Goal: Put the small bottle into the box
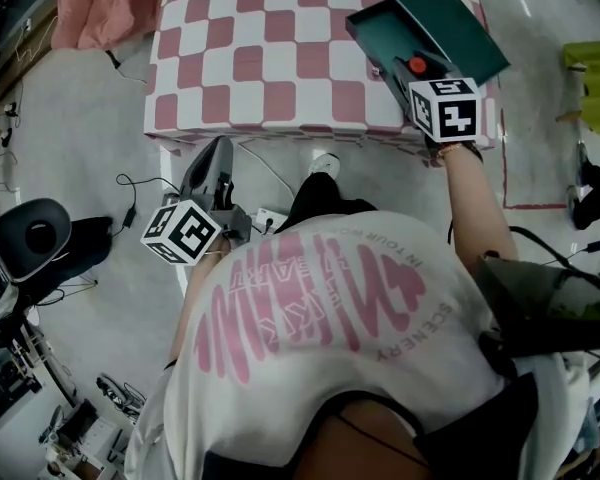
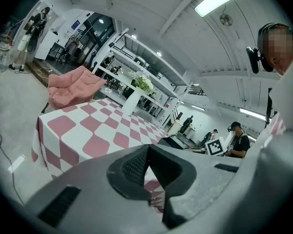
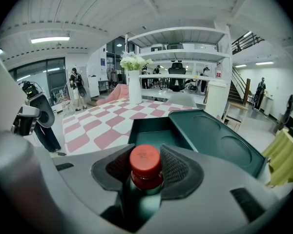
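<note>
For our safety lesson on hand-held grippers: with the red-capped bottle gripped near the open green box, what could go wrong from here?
The right gripper holds the small bottle high up, around its red cap, so the body could swing or slip on release. The open lid lies right beside the box, so the bottle may land on it or knock it instead.

I am reading print only on the person's white shirt point(image 1: 310, 368) in the head view, all of it showing upside down. Small grey "SCENERY" is sitting at 4 o'clock of the big pink lettering, and "IN YOUR WO…" at 1 o'clock, running into a fold. The large pink letters are bending over creases and I am not making them out. In the right gripper view, the red cap point(image 3: 145, 161) of the small bottle point(image 3: 141, 199) is carrying embossed marks too small to read.
</note>
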{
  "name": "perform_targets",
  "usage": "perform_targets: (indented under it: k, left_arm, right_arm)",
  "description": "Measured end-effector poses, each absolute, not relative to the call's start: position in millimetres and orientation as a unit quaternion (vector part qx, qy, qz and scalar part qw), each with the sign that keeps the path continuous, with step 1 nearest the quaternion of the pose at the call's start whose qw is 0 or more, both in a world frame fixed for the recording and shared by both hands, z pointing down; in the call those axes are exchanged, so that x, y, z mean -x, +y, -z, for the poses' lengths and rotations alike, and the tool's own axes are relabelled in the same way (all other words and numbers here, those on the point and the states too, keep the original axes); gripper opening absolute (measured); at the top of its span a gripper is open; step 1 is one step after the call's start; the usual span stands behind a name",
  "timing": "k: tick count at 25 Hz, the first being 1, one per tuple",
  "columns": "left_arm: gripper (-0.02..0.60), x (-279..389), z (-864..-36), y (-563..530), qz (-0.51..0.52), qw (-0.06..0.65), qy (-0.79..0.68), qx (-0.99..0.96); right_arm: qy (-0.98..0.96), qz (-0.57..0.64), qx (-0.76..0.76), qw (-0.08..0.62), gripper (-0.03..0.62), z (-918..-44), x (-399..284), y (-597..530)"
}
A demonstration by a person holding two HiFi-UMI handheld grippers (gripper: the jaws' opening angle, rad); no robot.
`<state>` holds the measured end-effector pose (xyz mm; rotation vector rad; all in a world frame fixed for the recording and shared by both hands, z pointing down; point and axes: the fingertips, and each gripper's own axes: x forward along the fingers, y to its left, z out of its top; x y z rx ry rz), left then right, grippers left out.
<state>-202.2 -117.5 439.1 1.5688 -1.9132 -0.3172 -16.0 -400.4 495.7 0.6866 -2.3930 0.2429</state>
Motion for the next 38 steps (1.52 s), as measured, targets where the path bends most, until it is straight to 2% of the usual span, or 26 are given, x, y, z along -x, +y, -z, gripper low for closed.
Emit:
perform_targets:
  k: [15, 38]
  left_arm:
    - [0.006, 224, -445, -90, 0.129, 0.313, -0.76, -0.555]
    - [0.006, 215, -439, -95, 0.14, 0.309, -0.755, -0.561]
  right_arm:
    - [-0.91, -0.073, -0.267, 0.308, 0.153, -494, 15, -397]
    - [-0.911, -0.086, -0.244, 0.321, 0.179, -497, 16, -396]
